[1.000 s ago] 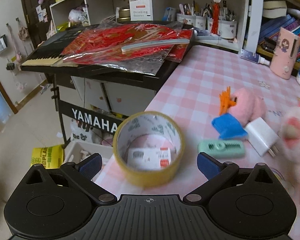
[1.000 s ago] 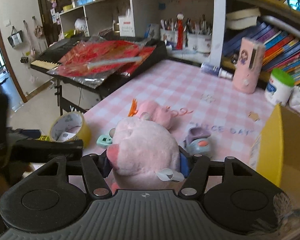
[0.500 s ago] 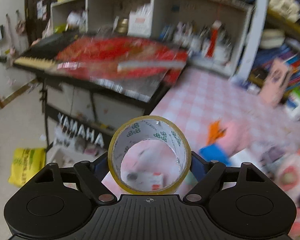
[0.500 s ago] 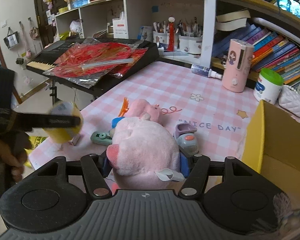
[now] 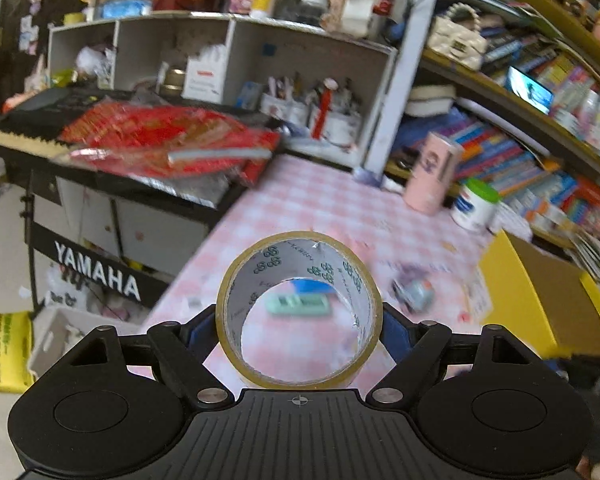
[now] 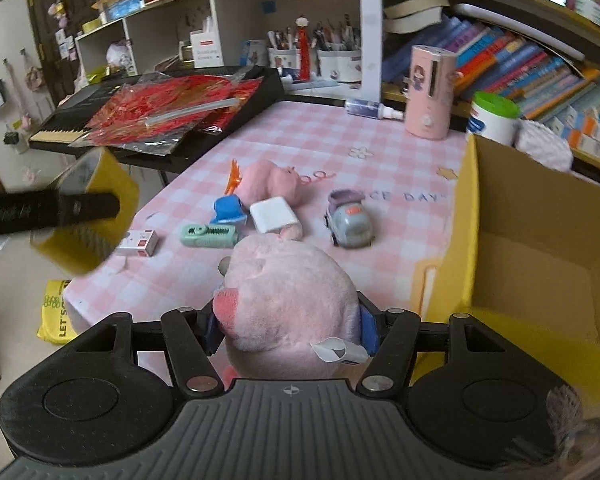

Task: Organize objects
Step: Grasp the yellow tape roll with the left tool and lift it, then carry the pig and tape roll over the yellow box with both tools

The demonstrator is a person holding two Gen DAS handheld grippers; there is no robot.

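Note:
My left gripper (image 5: 299, 326) is shut on a yellow tape roll (image 5: 236, 344), held up above the pink checked table (image 5: 324, 208); the roll also shows blurred at the left in the right wrist view (image 6: 100, 184). My right gripper (image 6: 290, 326) is shut on a pink plush toy (image 6: 284, 300), held above the table just left of the yellow cardboard box (image 6: 540, 240). On the table lie a green stapler-like item (image 6: 208, 235), a white charger (image 6: 274, 214), a blue item (image 6: 228, 210), a second pink plush (image 6: 274, 180), a grey toy car (image 6: 350, 224) and a small white box (image 6: 138, 242).
A black keyboard (image 6: 160, 120) with red packets on it stands left of the table. Shelves with pen cups and books (image 6: 500, 60) line the back. A pink bottle (image 6: 430, 92) and a green-lidded tub (image 6: 494, 118) stand at the table's far edge.
My left gripper closed on the tape roll, lifted it off the table and swung right. My right gripper rose with the pink plush and moved toward the box.

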